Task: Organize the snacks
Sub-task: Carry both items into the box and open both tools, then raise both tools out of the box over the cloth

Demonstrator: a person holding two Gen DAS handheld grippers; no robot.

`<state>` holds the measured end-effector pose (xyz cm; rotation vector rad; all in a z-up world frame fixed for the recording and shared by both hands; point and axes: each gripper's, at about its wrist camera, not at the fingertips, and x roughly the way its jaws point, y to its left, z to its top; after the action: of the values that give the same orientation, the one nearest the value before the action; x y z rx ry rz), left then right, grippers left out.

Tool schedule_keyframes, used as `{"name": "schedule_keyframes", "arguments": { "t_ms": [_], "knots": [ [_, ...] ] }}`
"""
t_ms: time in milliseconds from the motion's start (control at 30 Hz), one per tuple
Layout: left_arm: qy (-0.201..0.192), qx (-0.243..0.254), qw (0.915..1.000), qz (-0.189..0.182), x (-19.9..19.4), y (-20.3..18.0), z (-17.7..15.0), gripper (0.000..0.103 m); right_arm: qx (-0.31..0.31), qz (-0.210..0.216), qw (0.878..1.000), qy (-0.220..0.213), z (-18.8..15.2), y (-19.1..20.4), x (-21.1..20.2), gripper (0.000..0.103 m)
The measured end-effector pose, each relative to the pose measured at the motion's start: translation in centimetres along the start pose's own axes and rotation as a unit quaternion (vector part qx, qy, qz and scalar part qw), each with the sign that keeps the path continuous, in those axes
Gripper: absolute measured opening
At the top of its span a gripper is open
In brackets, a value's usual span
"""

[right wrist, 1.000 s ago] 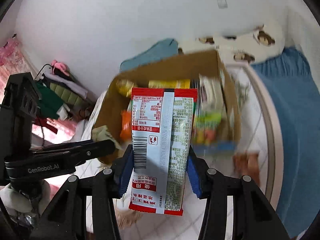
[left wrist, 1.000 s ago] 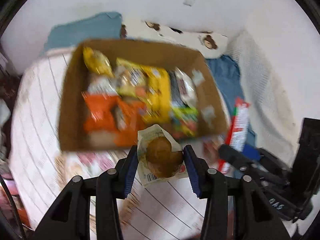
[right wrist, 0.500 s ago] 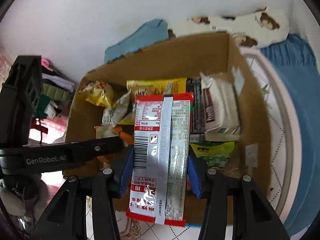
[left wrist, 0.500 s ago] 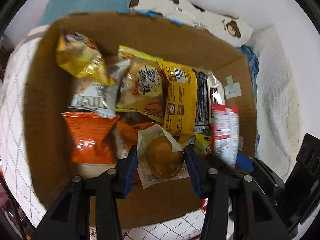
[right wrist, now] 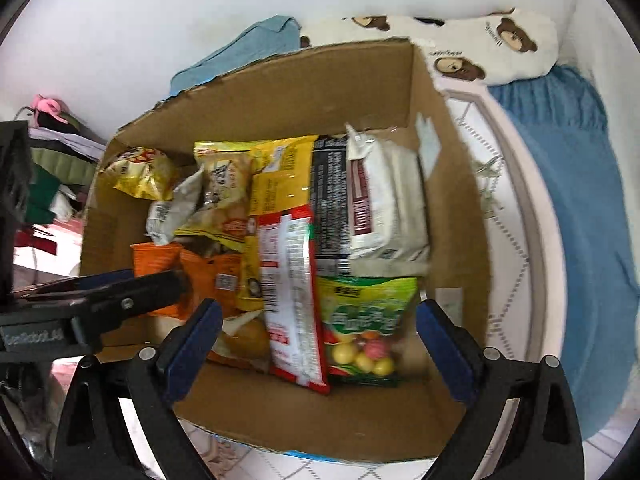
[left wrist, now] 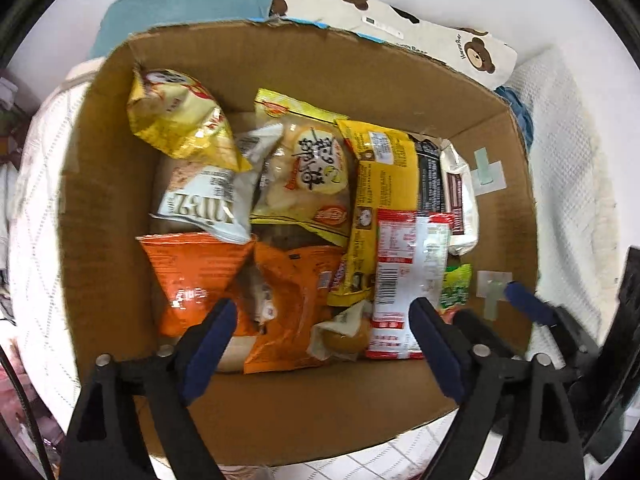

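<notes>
A cardboard box (left wrist: 100, 200) (right wrist: 452, 184) holds several snack packets. The wrapped brown bun (left wrist: 346, 338) (right wrist: 248, 336) lies at the box's near side among orange packets (left wrist: 200, 272). The red and white packet (left wrist: 404, 280) (right wrist: 292, 292) lies beside it, next to a green candy bag (right wrist: 364, 320). My left gripper (left wrist: 320, 344) is open and empty above the bun. My right gripper (right wrist: 320, 344) is open and empty above the red packet and candy bag. The left gripper's arm shows at the left of the right wrist view (right wrist: 100, 304).
Yellow chip bags (left wrist: 180, 120) and a white packet (right wrist: 384, 208) fill the far part of the box. The box sits on a white quilted bed (left wrist: 36, 200) with a bear-print pillow (right wrist: 500, 48), blue cloths (right wrist: 580, 200) and a white wall behind.
Both grippers have opened. The bun and the red and white packet have dropped into the box and lie among the other snacks. Both grippers stay over the box's near side.
</notes>
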<state>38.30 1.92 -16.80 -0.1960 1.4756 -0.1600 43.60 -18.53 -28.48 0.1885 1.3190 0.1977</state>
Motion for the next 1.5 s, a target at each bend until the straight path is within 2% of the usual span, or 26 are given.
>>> {"name": "schedule_keyframes", "arguments": {
  "t_ms": [100,167,267,500,667,967,1333,1500],
  "knots": [
    [-0.025,0.007,0.9992,0.029,-0.6,0.3,-0.8,0.094,-0.013,-0.027,1.0,-0.008,-0.4,0.2,-0.3,0.101],
    [-0.044,0.011,0.9976,0.052,-0.8,0.3,-1.1,0.101,-0.021,-0.045,0.999,-0.013,-0.7,0.5,-0.5,0.101],
    [-0.069,0.011,0.995,0.071,-1.5,0.6,-2.0,0.101,-0.029,-0.063,0.997,-0.021,-1.1,0.9,-0.7,0.101],
    [-0.098,0.0,0.9921,0.078,-2.8,1.0,-3.2,0.102,-0.035,-0.074,0.995,-0.051,-2.4,1.6,-2.7,0.101],
    [-0.133,-0.001,0.9877,0.083,-4.6,0.6,-5.1,0.102,-0.038,-0.078,0.993,-0.084,-3.8,2.1,-4.5,0.101],
    [-0.209,0.011,0.9716,0.11,-9.0,-0.5,-9.6,0.102,-0.041,-0.081,0.986,-0.138,-7.7,2.7,-9.2,0.101],
    [-0.274,0.011,0.9563,0.101,-13.5,-1.7,-15.1,0.102,-0.065,-0.078,0.971,-0.215,-12.8,4.4,-16.8,0.101],
    [-0.295,0.011,0.9497,0.104,-14.6,-2.2,-16.8,0.102,-0.059,-0.07,0.968,-0.234,-14.5,4.4,-19.0,0.101]
  ]
}}
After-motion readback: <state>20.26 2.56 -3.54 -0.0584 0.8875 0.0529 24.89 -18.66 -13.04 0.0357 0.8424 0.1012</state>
